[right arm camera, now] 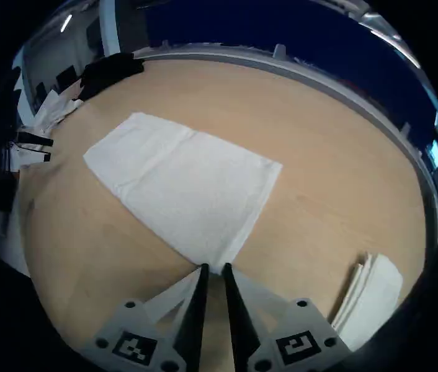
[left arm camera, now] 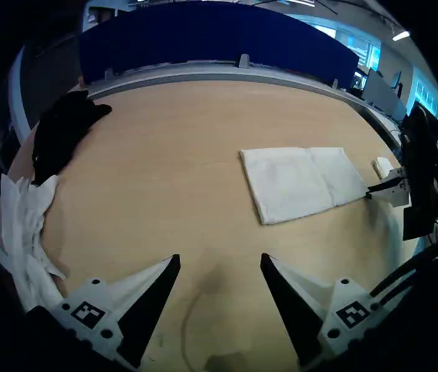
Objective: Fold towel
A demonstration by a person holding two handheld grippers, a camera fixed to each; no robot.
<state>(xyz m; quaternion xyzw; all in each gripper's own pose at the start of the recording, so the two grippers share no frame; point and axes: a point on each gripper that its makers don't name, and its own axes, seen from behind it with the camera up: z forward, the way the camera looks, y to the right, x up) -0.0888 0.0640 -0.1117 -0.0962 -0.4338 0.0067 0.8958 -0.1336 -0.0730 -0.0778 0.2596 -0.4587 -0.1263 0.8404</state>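
1. One towel [right arm camera: 182, 186] is seen lying flat on the wooden table [right arm camera: 318, 161], a smooth rectangle with a faint crease across it. It is judged to be partly folded at most, with at least one fold left to be made.
2. The right gripper [right arm camera: 214, 268] is set at the towel's near corner, its fingers drawn almost together. Whether cloth is caught between them cannot be told.
3. The left gripper [left arm camera: 220, 260] is held well apart from the towel, over bare table, with its fingers spread wide on nothing.
4. In the left gripper view, the right gripper is shown from afar at the towel's end. A black cloth [left arm camera: 64, 133] and a heap of white cloths [left arm camera: 23, 229] are seen at the table's far side.
5. In the right gripper view, the towel's corner is shown close up, and a folded white stack [right arm camera: 374, 291] is seen near it.
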